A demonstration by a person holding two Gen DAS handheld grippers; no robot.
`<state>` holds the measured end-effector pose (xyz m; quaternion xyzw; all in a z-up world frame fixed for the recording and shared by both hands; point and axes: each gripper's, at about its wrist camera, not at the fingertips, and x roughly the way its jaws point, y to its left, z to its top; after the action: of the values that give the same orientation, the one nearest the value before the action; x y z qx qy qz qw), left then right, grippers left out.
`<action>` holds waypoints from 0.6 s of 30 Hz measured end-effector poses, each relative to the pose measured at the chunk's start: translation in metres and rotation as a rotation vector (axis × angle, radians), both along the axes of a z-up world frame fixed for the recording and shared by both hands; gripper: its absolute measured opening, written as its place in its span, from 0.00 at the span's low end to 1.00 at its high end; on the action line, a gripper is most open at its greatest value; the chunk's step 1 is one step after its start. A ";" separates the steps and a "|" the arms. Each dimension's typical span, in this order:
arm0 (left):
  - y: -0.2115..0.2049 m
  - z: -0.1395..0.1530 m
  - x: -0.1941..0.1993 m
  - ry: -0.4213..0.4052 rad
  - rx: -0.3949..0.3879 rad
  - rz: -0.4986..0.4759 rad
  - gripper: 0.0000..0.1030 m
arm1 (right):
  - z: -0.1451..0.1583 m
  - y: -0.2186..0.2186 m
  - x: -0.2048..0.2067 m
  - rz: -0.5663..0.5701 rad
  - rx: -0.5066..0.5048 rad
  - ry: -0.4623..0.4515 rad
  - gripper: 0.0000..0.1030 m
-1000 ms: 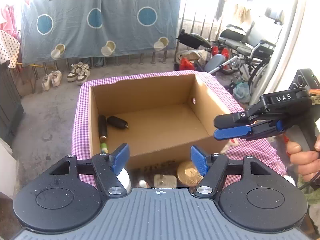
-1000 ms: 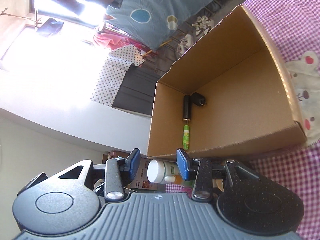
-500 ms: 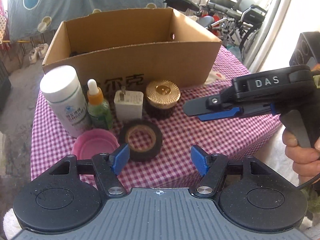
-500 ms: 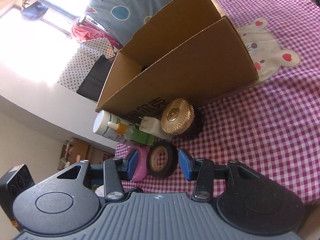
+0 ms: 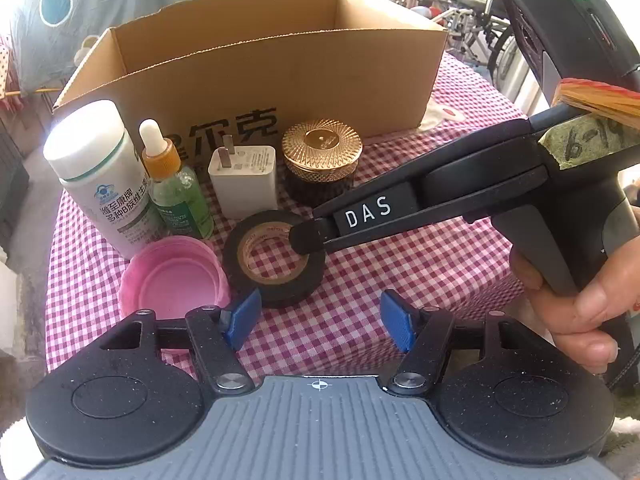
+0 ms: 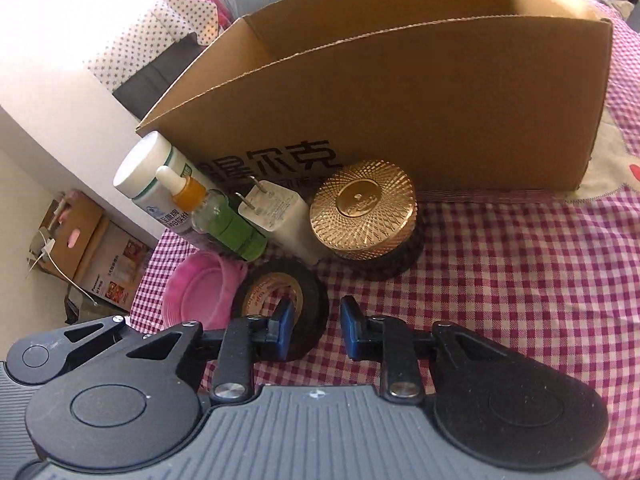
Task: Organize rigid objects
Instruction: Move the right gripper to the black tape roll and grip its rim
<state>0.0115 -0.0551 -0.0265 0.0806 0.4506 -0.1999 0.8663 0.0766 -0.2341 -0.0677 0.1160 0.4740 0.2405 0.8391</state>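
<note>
Closing right tongs (image 6: pixel 316 330) astride the tape roll (image 6: pixel 312 292): jaws just narrowed, roll's wall between pads, outer pad not yet touching. Left tongs (image 5: pixel 320 320) spread, empty, roll just ahead. Next, likely needed: firm pinch, lift over cardboard box (image 6: pixel 400 92) beyond.

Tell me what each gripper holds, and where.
Nothing yet. Jaws of the right gripper have just been closing astride the tape wall, one finger in its hole, not pressing. The left gripper is open, empty.
</note>
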 end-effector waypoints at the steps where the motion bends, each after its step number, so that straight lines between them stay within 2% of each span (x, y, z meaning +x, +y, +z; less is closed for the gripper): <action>1: 0.000 0.000 0.000 -0.001 0.000 0.000 0.64 | 0.001 0.001 0.000 0.005 -0.008 -0.007 0.25; 11: -0.010 -0.005 0.000 -0.018 0.023 -0.006 0.64 | 0.003 0.013 0.004 0.048 -0.060 -0.047 0.23; 13: -0.011 -0.006 0.000 -0.020 0.024 -0.004 0.64 | 0.003 0.013 0.004 0.053 -0.069 -0.056 0.20; 18: -0.016 -0.007 0.001 -0.032 0.029 -0.007 0.64 | 0.003 0.006 0.000 0.046 -0.067 -0.071 0.19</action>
<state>0.0124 -0.0714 -0.0338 0.0978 0.4391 -0.1948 0.8716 0.0768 -0.2283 -0.0652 0.0684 0.4544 0.2478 0.8529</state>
